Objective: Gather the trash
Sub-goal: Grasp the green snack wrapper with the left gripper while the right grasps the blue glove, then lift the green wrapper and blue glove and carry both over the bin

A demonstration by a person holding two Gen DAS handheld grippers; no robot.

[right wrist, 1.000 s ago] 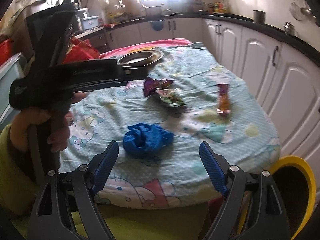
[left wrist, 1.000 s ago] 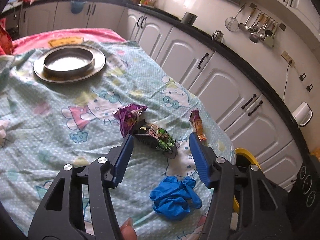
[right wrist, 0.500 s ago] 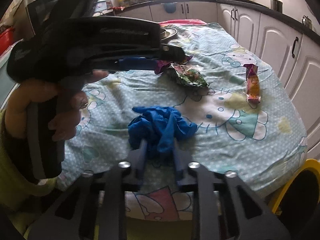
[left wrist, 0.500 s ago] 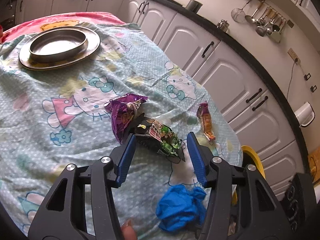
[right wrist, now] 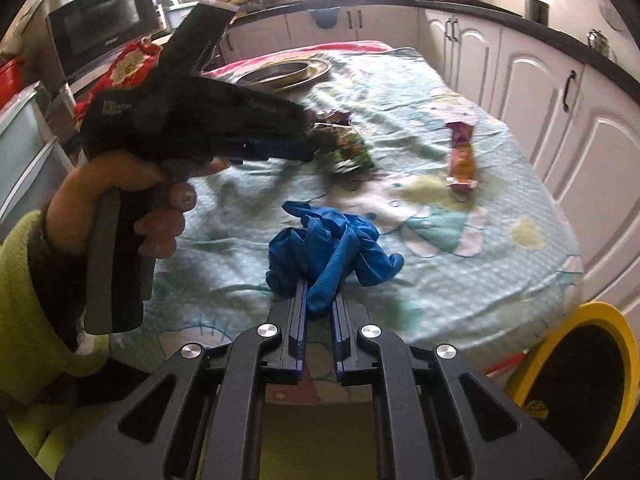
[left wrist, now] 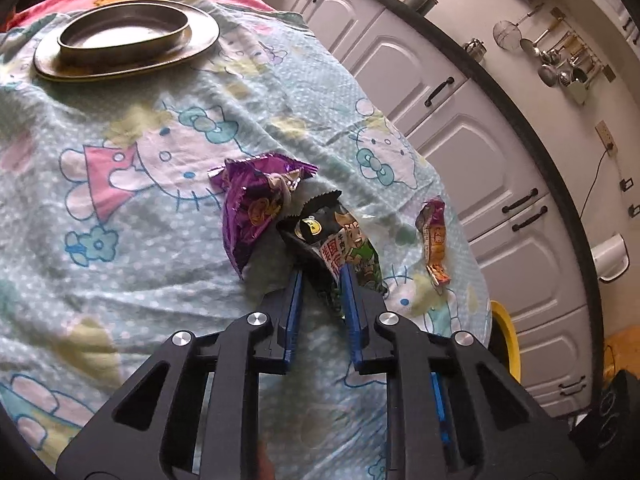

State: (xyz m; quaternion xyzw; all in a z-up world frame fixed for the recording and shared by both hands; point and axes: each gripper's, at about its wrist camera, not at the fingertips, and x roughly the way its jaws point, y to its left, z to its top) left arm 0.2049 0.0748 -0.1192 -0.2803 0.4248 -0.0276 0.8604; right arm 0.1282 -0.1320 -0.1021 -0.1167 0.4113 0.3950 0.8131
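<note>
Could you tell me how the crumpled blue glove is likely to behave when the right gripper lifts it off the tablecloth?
The blue glove looks thin and bunched, so it will probably hang limp from the right gripper. It seems light for its size. Only one fold sits between the pads, so it may stretch or slip.

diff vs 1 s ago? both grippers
Left gripper came down and forward over the green wrapper and its jaws have just been closing onto it. Right gripper dropped to the blue glove and shut on it. Purple wrapper, orange wrapper and metal plate lie as before.
</note>
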